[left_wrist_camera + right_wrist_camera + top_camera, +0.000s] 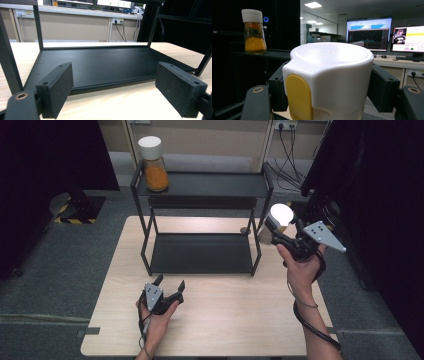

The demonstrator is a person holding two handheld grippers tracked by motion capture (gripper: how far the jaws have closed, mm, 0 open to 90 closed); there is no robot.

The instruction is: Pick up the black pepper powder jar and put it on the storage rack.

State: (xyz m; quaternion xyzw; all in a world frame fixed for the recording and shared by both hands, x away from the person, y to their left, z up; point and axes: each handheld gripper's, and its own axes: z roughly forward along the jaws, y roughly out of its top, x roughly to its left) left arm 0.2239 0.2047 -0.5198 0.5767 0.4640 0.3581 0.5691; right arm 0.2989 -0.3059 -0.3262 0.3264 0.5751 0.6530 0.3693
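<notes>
A pale wooden counter (225, 320) carries a black two-tier metal rack (202, 252). On the rack's top shelf, at its left end, stands a clear jar of orange powder (153, 164) with a white cap. The right gripper (281, 236), lifted beside the rack's right end, has its jaws clamped on the white lid of a second jar (328, 80); that lid has a yellow flip tab and no readable label. The left gripper (170, 286) rests low on the counter in front of the rack, its jaws spread wide with nothing between them. Monitors behind show text too small to read.
</notes>
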